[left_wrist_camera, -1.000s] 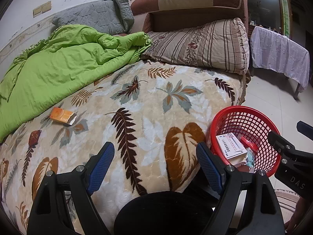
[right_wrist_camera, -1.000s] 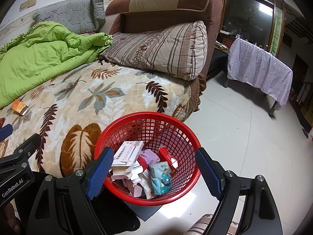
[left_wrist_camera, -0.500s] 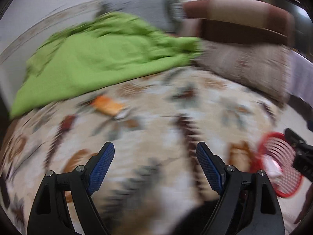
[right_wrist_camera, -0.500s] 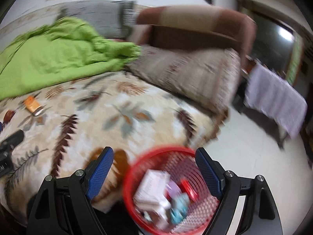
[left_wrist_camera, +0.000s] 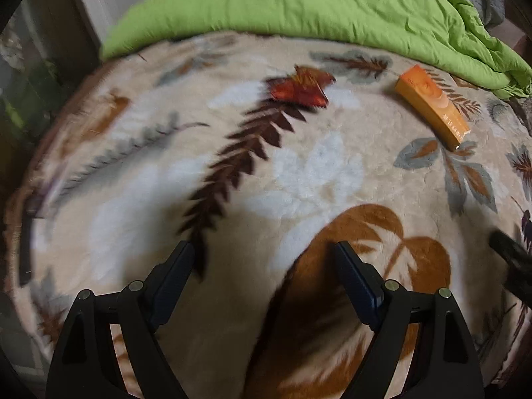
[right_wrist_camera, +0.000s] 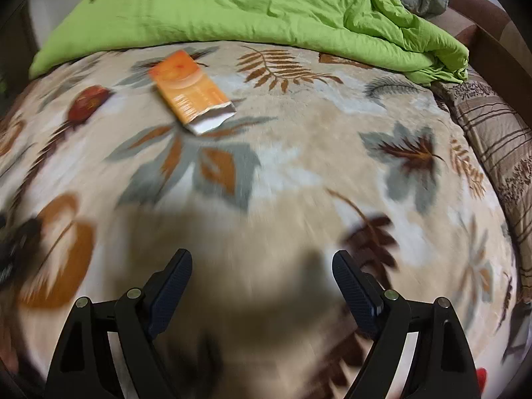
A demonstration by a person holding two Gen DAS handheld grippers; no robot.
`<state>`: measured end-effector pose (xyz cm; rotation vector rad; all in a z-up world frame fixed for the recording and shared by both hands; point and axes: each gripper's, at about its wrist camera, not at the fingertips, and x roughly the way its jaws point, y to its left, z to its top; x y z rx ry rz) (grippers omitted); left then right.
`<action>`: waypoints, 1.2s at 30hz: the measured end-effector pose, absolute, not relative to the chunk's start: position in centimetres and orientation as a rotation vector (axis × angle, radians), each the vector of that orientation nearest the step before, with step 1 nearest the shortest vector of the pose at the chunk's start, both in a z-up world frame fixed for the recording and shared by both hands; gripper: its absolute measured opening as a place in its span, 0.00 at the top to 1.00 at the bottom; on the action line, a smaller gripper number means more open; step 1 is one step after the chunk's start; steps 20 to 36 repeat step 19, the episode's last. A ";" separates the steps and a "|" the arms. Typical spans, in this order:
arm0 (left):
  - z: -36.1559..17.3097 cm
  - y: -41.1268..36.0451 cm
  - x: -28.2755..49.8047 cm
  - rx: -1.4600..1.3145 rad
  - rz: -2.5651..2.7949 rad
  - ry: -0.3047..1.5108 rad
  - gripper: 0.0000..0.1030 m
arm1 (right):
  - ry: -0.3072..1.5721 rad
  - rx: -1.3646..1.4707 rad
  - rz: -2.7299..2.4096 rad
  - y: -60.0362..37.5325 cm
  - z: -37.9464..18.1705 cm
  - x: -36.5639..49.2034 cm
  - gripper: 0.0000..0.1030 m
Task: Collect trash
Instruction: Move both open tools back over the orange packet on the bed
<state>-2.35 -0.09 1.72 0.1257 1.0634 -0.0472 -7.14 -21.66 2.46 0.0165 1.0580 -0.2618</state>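
On blanket (right_wrist_camera: 299, 153), orange box (right_wrist_camera: 189, 89), seemingly open-ended.

Both wrist views angled steeply down over blanket (left_wrist_camera: 299, 173), sharing orange box (right_wrist_camera: 189, 91), somewhat blurred

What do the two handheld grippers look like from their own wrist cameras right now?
Both look alike. The left gripper and right gripper each have two matte black angular arms with triangular cut-outs and round silver pivot screws. Their fingers carry dark blue pads; the right gripper's pads show a fine ribbed texture. No cables, markings or sleeves are visible.
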 end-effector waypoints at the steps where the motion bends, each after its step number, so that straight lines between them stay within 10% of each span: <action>1: 1.7 -0.2 -2.1 0.119 -0.052 1.056 0.16 | 1.038 0.010 -0.276 -21.5 2.1 -6.7 0.13; 7: 0.7 0.2 0.2 0.095 -0.089 0.994 0.00 | 0.970 0.008 -0.351 -21.8 1.2 -5.2 0.00; 36: 0.6 0.1 0.7 0.103 -0.085 0.956 0.00 | 0.944 0.145 -0.286 -23.7 0.4 -5.4 0.00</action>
